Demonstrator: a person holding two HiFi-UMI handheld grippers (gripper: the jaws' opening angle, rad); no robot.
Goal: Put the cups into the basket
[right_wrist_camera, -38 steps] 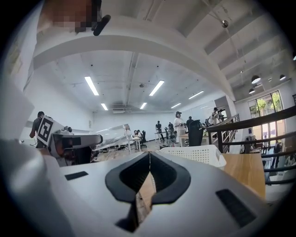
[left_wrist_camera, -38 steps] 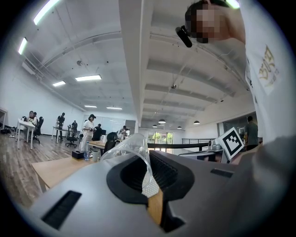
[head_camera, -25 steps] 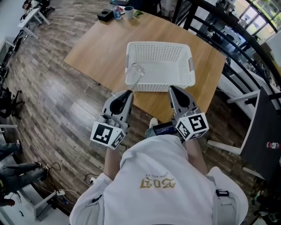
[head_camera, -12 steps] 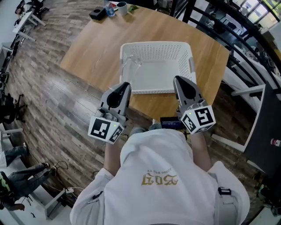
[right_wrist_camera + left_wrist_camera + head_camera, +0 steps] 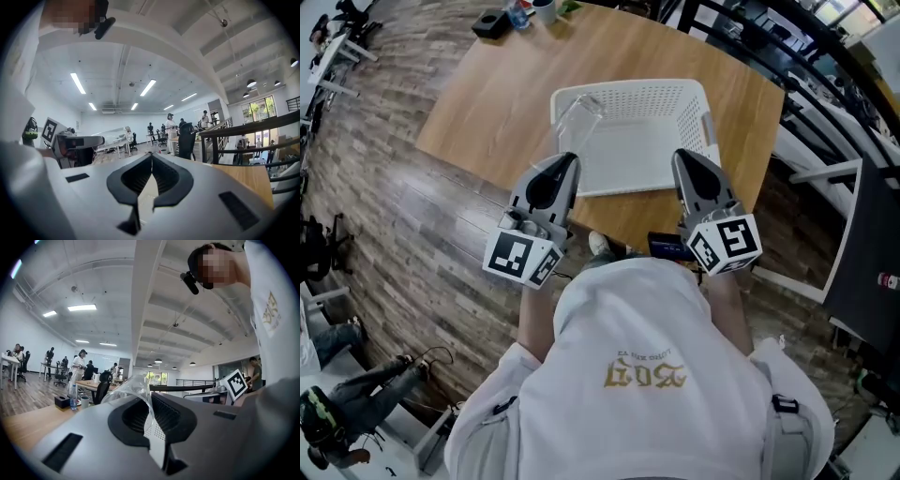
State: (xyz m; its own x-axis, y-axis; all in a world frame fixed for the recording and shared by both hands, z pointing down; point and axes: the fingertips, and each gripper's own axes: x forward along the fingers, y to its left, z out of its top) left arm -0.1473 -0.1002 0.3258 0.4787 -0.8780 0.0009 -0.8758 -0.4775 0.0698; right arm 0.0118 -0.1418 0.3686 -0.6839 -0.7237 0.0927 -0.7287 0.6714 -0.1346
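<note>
1. Your left hand-held gripper [image 5: 568, 159] is clamped on the thin wall of 1 clear cup [image 5: 578, 120].
2. The cup is tilted over the left side of the white basket [image 5: 649, 89]; you cannot tell whether it touches the basket floor.
3. Your right hand-held gripper [image 5: 679, 156] has its 2 jaws closed together on nothing, just above the basket's near edge.
4. The basket sits on the wooden surface [image 5: 487, 103], with a black box [image 5: 492, 22] at the far corner.
</note>
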